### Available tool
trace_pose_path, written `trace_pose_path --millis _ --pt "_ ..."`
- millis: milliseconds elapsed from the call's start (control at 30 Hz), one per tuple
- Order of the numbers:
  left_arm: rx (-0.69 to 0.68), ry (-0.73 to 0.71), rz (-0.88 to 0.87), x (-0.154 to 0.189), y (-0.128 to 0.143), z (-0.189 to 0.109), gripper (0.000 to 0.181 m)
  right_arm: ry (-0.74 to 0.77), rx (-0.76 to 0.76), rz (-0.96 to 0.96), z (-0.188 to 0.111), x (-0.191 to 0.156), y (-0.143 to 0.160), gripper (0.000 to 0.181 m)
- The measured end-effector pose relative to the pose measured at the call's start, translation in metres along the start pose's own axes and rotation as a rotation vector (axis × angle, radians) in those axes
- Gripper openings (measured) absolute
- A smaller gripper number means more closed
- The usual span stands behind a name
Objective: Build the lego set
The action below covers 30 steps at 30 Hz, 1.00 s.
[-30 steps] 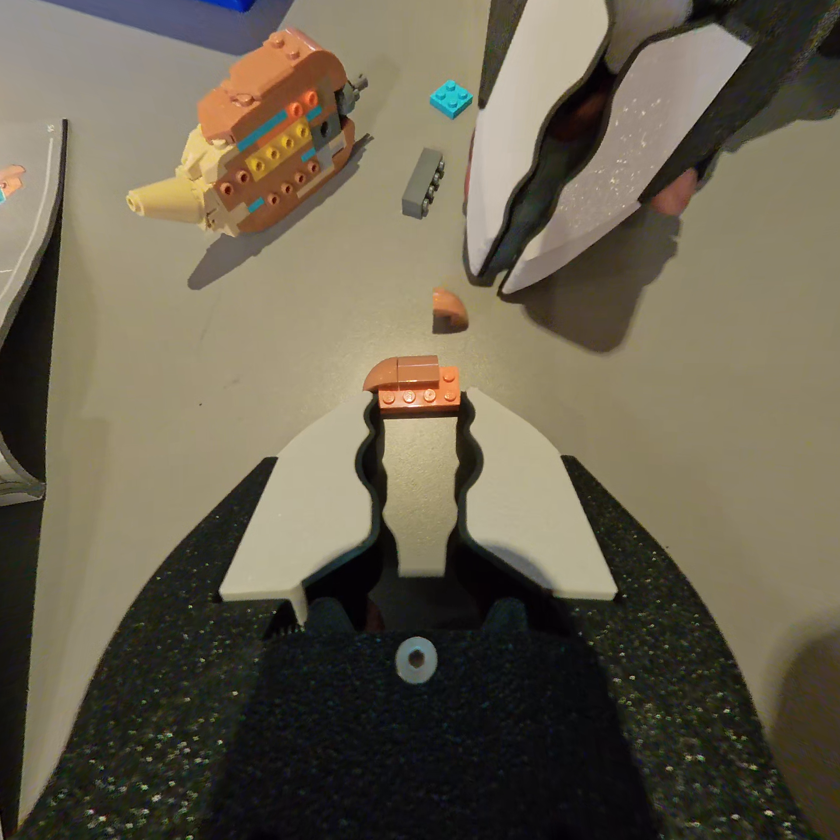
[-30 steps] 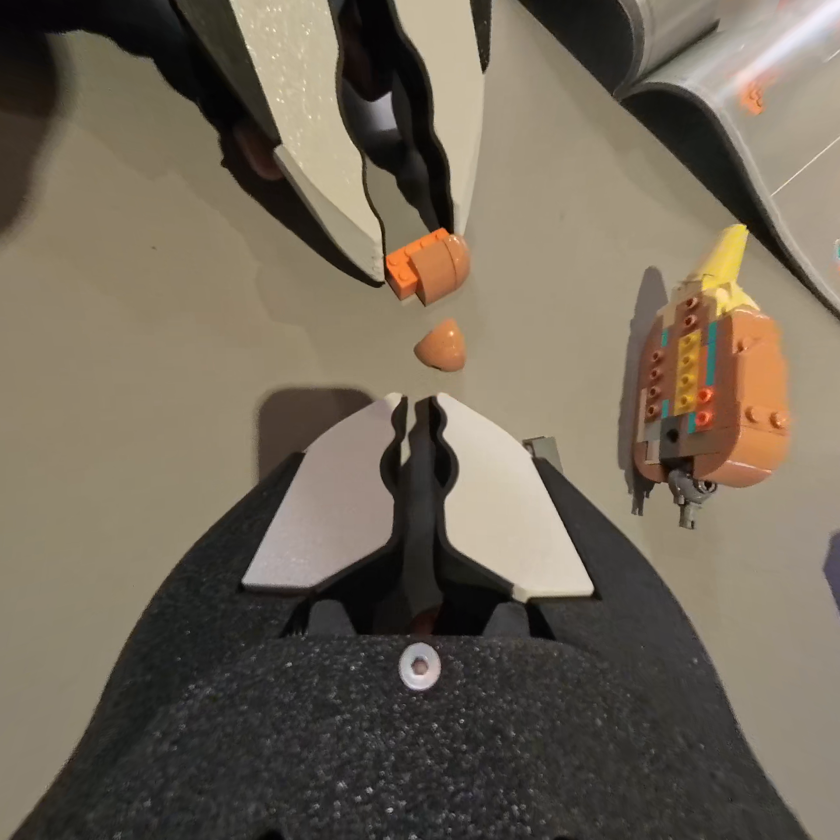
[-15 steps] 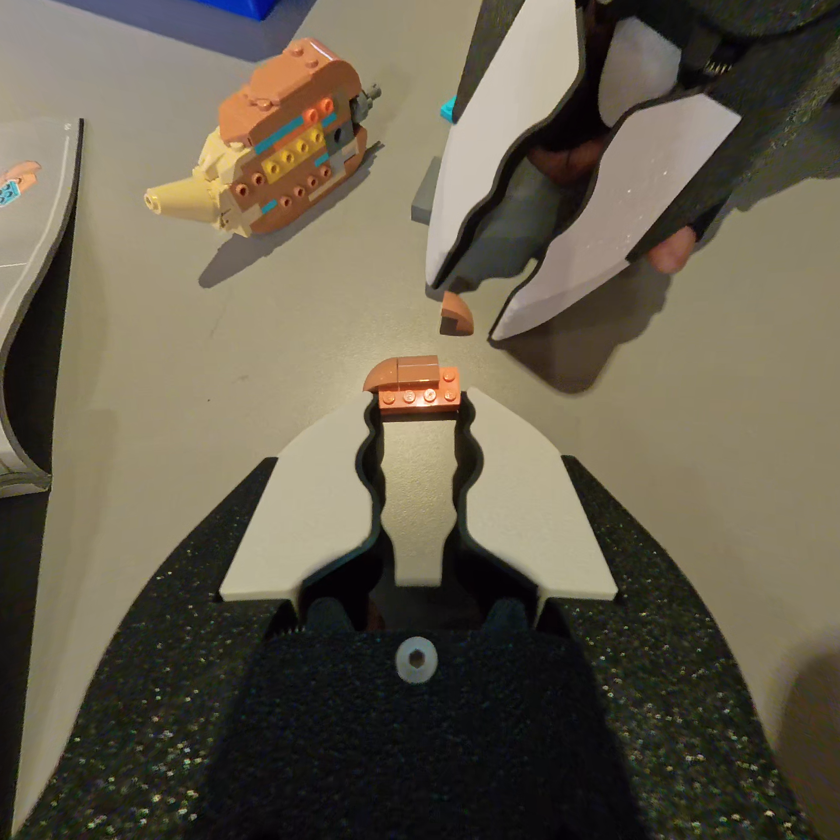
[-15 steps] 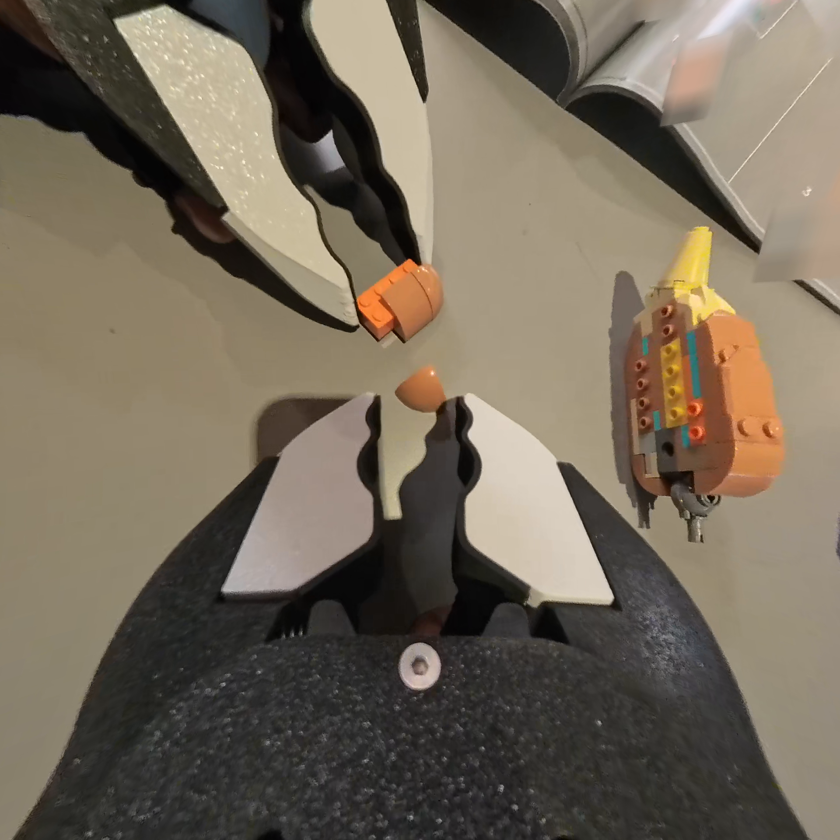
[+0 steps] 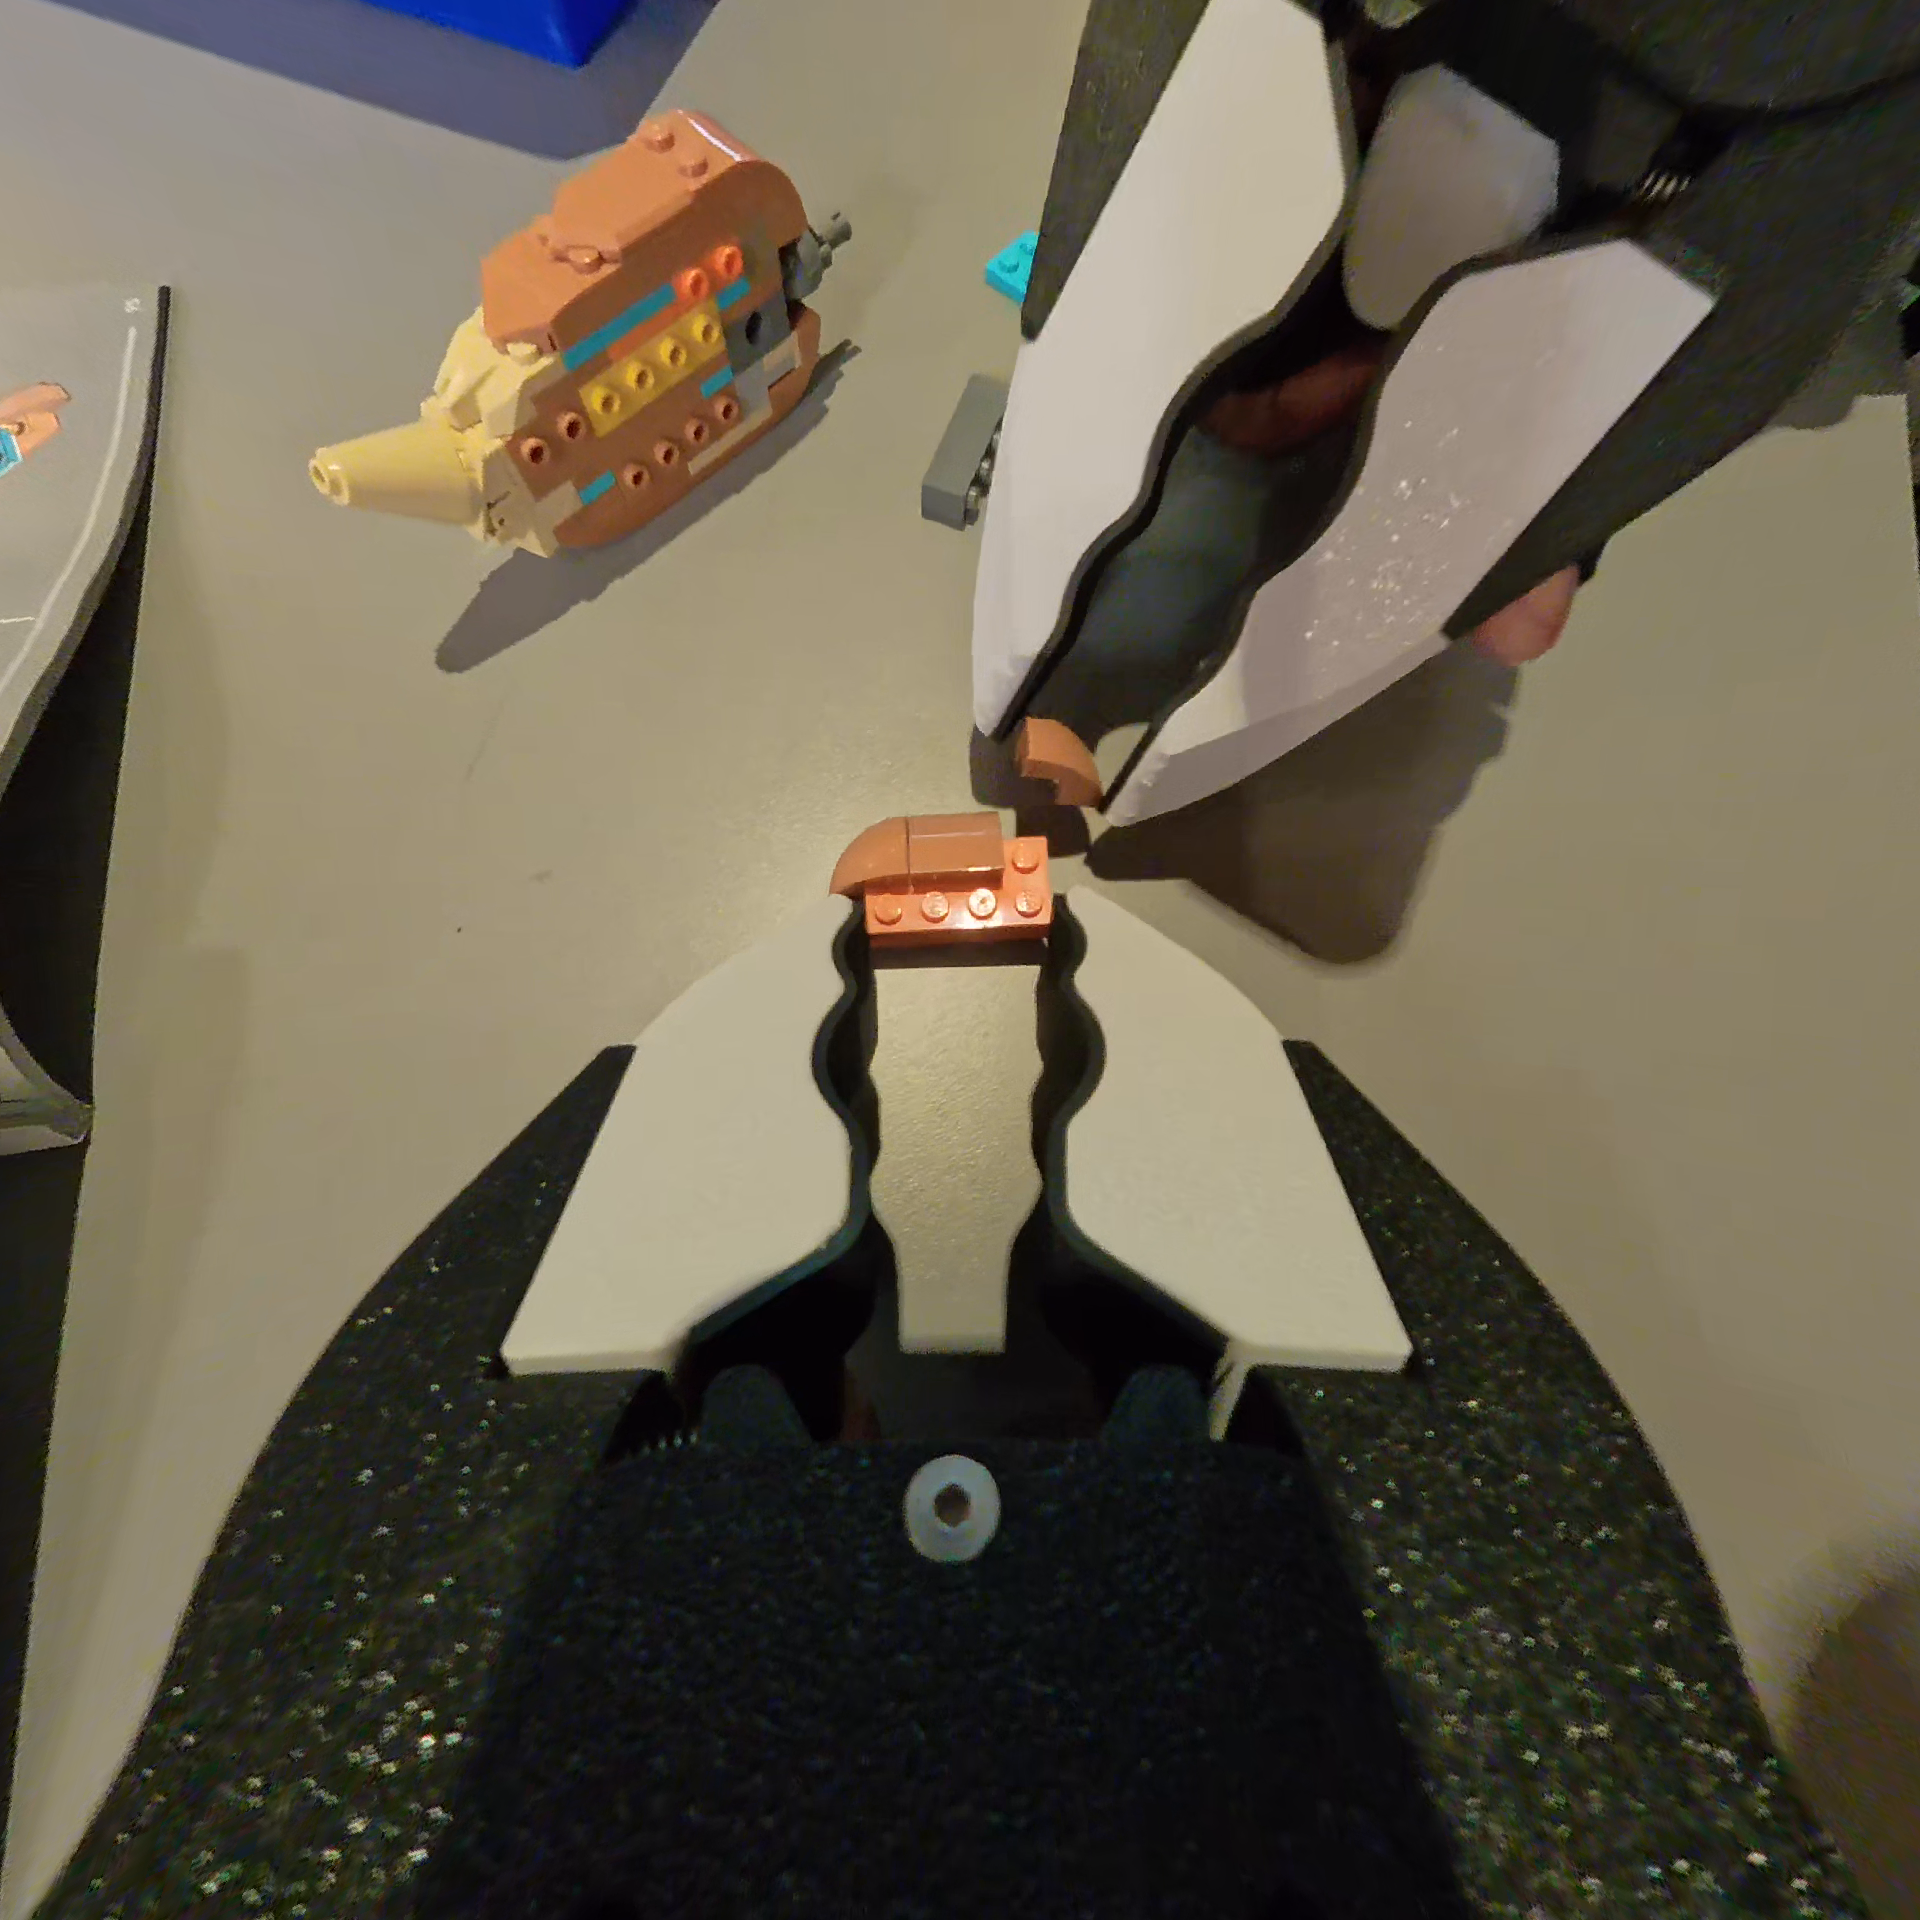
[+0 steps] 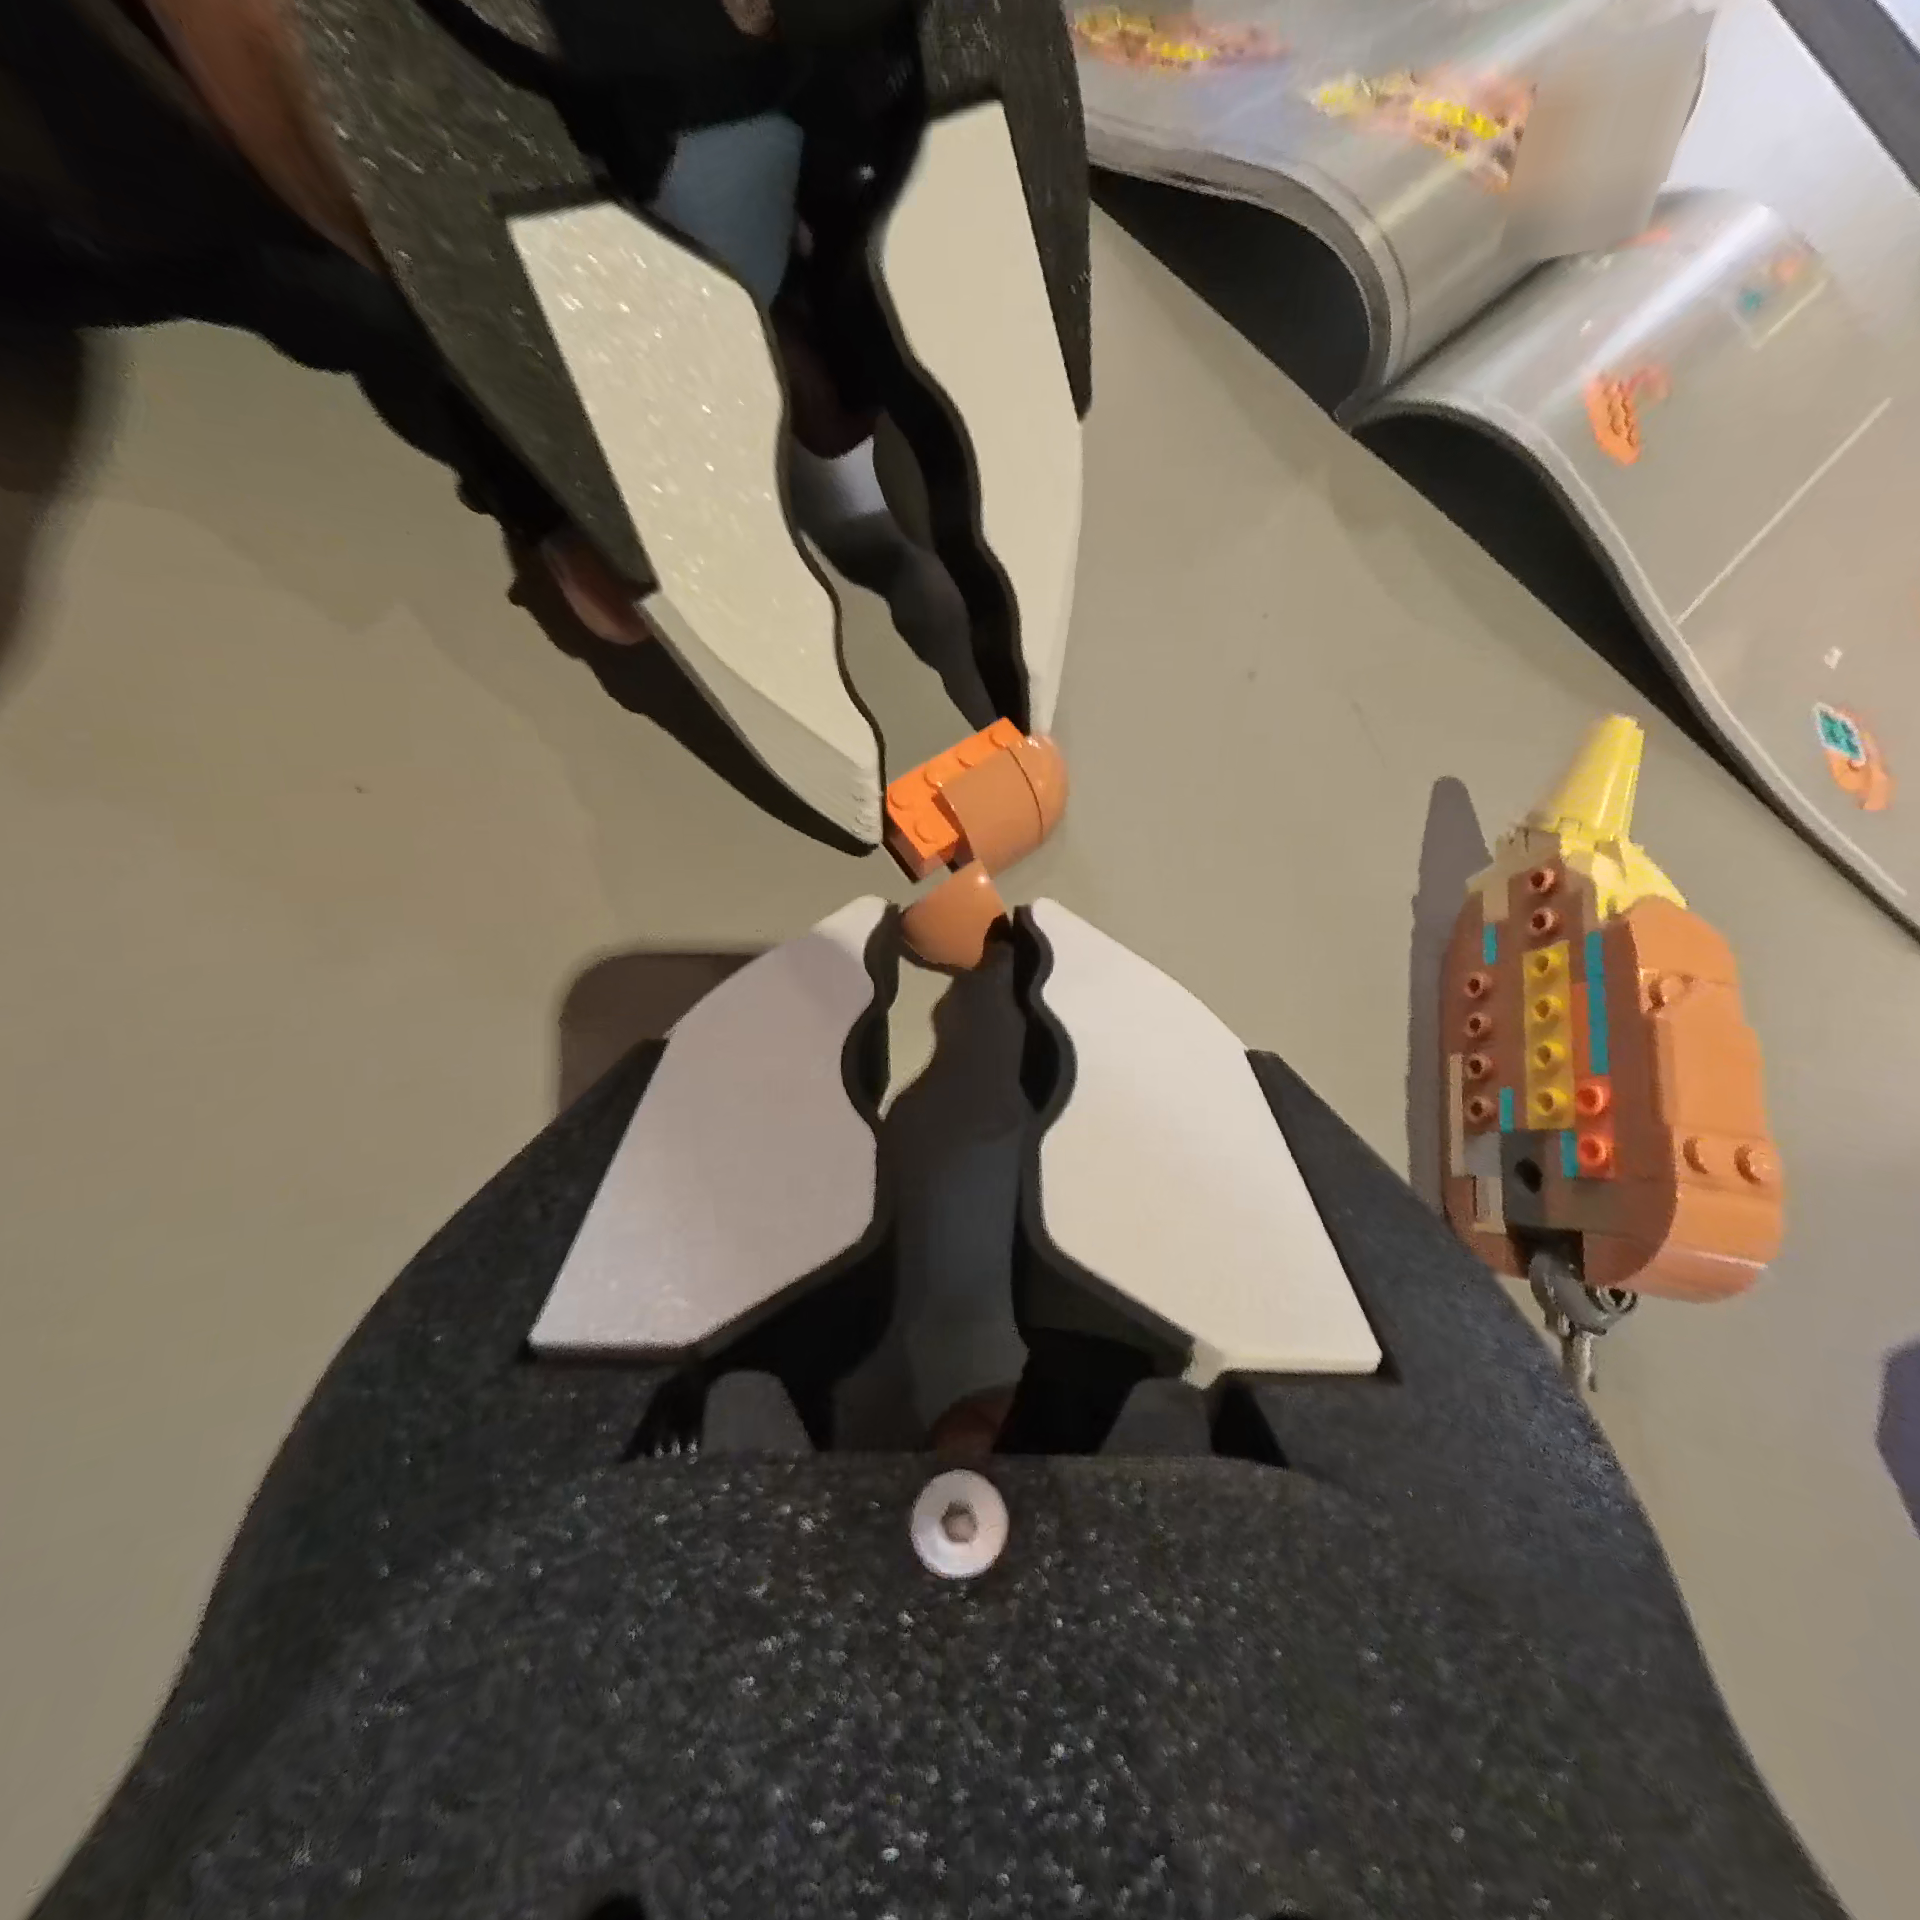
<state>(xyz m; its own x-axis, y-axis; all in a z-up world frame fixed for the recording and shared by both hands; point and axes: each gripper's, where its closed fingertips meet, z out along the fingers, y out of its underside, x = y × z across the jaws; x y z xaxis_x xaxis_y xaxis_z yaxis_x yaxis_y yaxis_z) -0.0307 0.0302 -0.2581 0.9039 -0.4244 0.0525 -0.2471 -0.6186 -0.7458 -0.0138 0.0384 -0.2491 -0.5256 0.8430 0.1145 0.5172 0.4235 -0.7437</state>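
My left gripper [image 5: 956, 920] is shut on a small orange plate sub-build [image 5: 951, 883] with brown curved pieces on top, held low over the grey table; it also shows in the right wrist view [image 6: 971, 795]. My right gripper [image 6: 954, 920] faces it tip to tip, with its fingertips closed around a small brown curved piece [image 6: 948, 923], which also shows in the left wrist view [image 5: 1058, 764] just beyond the sub-build. The large brown, tan and yellow lego model [image 5: 634, 384] lies on its side to the far left.
An open instruction booklet [image 5: 62, 520] lies at the left edge and shows at the upper right in the right wrist view [image 6: 1558, 312]. A grey brick [image 5: 961, 457] and a teal plate [image 5: 1010, 268] lie behind the right gripper. A blue object [image 5: 520, 21] sits at the far edge. The tips of both grippers are at nearly the same place.
My right gripper opened, moved down over the loose curved piece and narrowed around it. The two grippers have come closer together. My left gripper kept hold of the sub-build.
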Motion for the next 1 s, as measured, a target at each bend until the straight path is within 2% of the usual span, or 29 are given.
trace_pose_path --millis 267,1000 --pt "0.021 0.02 -0.005 0.0025 -0.003 -0.0011 0.033 -0.01 0.019 -0.089 0.001 -0.0094 -0.0084 0.021" --pt "0.058 0.073 -0.048 0.0068 -0.0085 -0.0033 0.033 0.048 0.034 -0.108 0.0005 -0.0076 -0.0117 0.021"
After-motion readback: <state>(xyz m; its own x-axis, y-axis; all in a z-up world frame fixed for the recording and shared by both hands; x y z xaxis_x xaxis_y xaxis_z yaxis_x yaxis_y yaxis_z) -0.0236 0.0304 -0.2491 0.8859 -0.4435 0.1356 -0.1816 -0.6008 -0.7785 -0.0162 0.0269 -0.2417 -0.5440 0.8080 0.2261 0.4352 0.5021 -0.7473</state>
